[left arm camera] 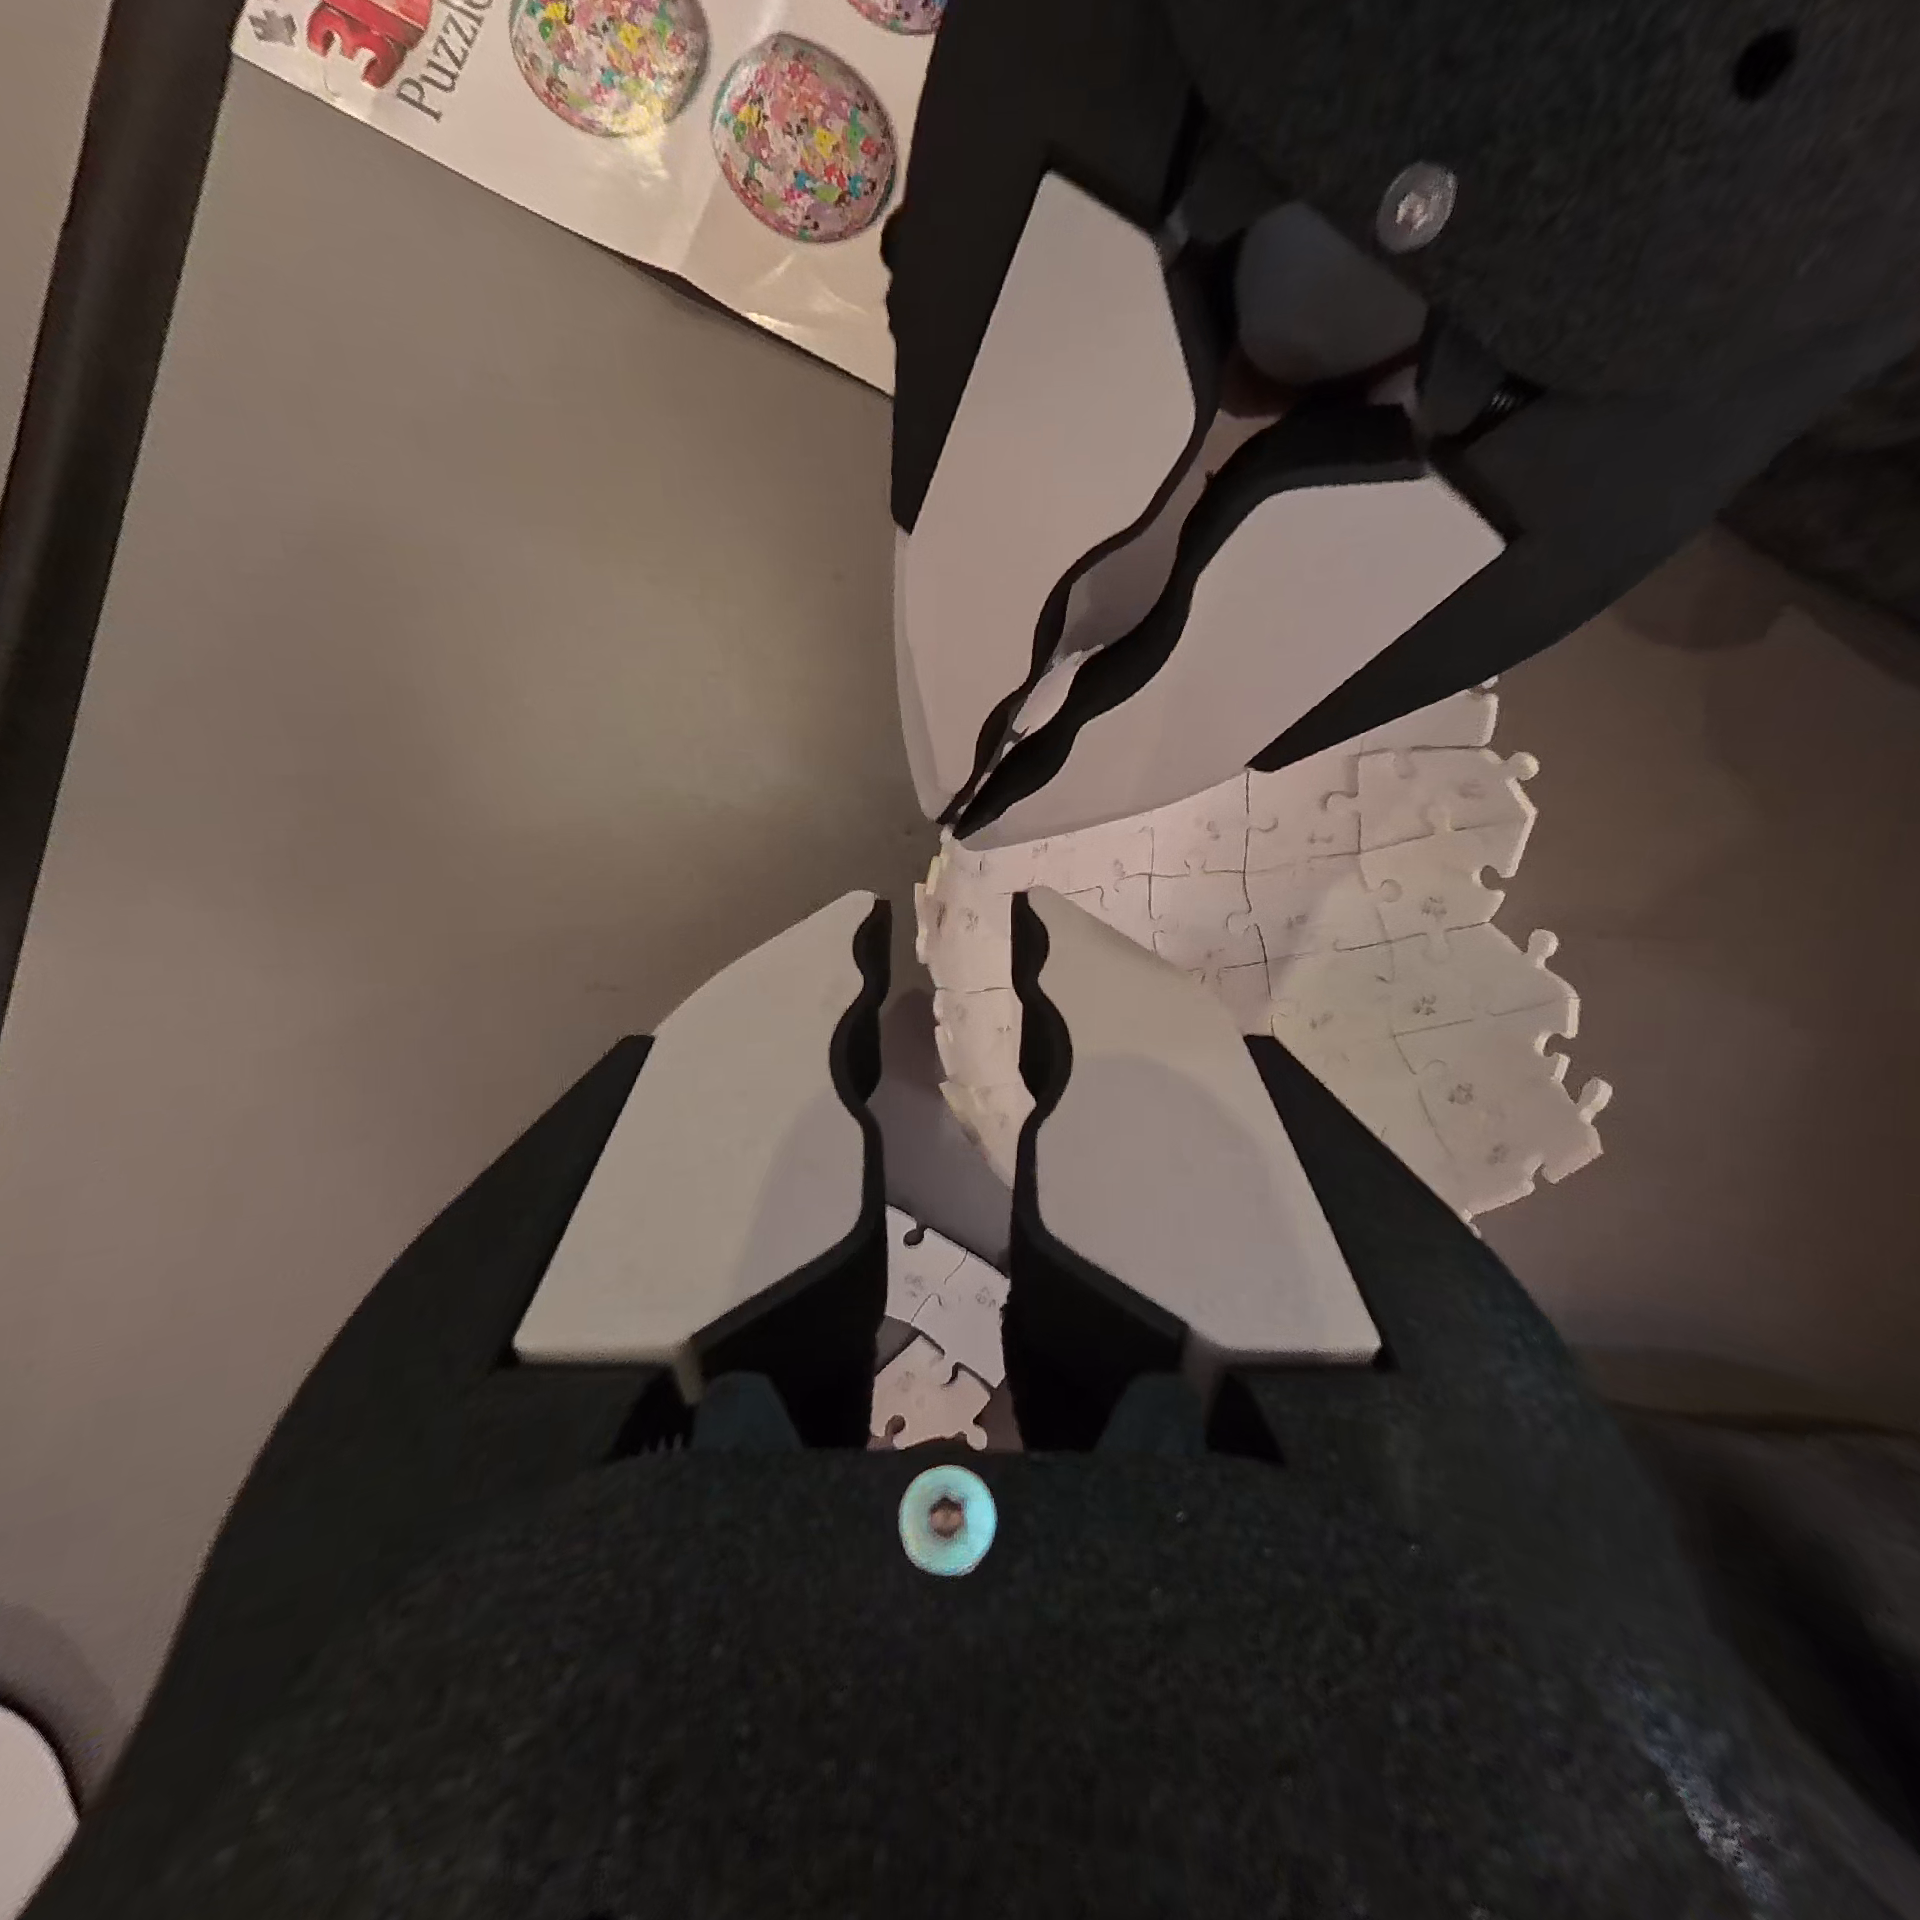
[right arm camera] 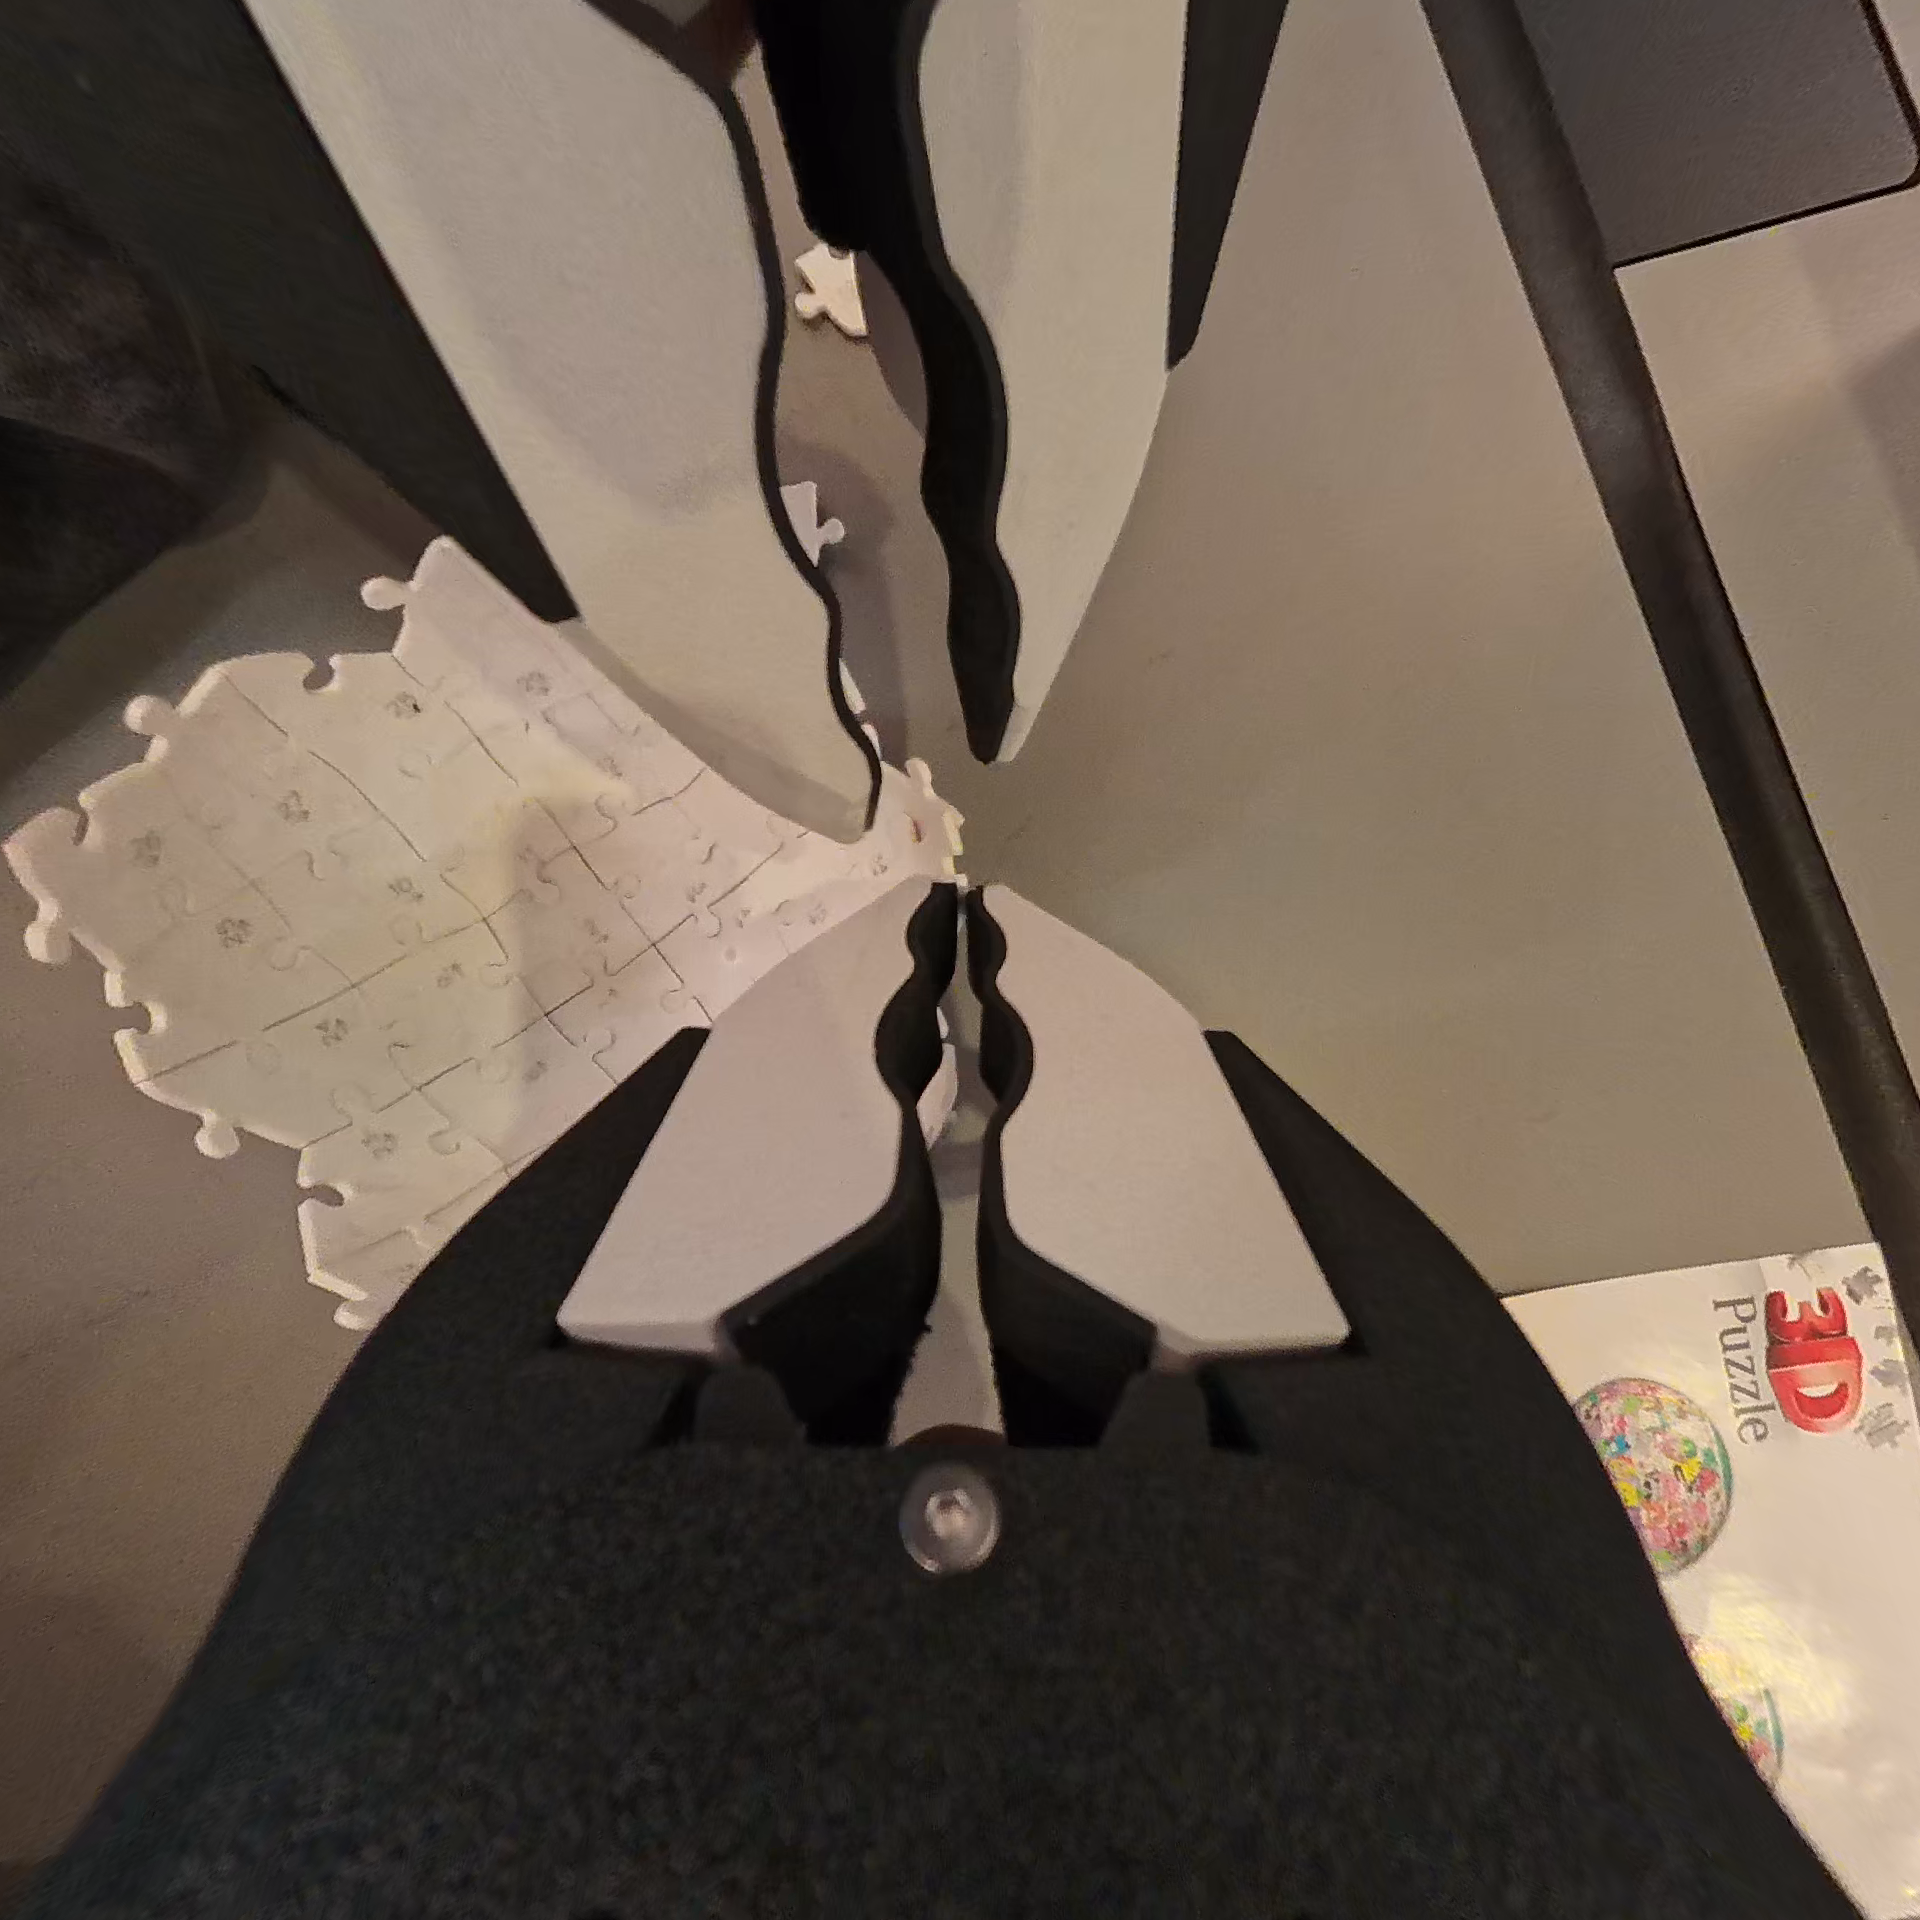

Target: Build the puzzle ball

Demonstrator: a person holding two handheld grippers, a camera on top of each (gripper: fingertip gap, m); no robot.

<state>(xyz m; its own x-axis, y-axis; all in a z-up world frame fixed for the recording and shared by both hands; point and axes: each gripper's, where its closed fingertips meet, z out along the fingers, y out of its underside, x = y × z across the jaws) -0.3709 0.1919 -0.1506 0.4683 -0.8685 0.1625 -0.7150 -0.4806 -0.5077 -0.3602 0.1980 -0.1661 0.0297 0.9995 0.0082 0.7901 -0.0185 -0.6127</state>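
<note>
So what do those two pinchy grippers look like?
Both look alike. The left gripper has a rough black body with a round silvery screw in the middle, and two pale grey, wedge-shaped fingers edged with wavy black rubbery pads. The right gripper is the same: grainy black body, shiny screw, pale pointed fingers, wavy black inner edges. No cables show.

Curved puzzle ball section [right arm camera: 343, 935] of matt white plastic-looking pieces. Beside it, gripper fingers [left arm camera: 727, 1164] smooth pale grey on grainy black bodies. Farther off, a glossy printed paper leaflet [right arm camera: 1766, 1538] on the smooth matt grey table [left arm camera: 468, 675].
</note>
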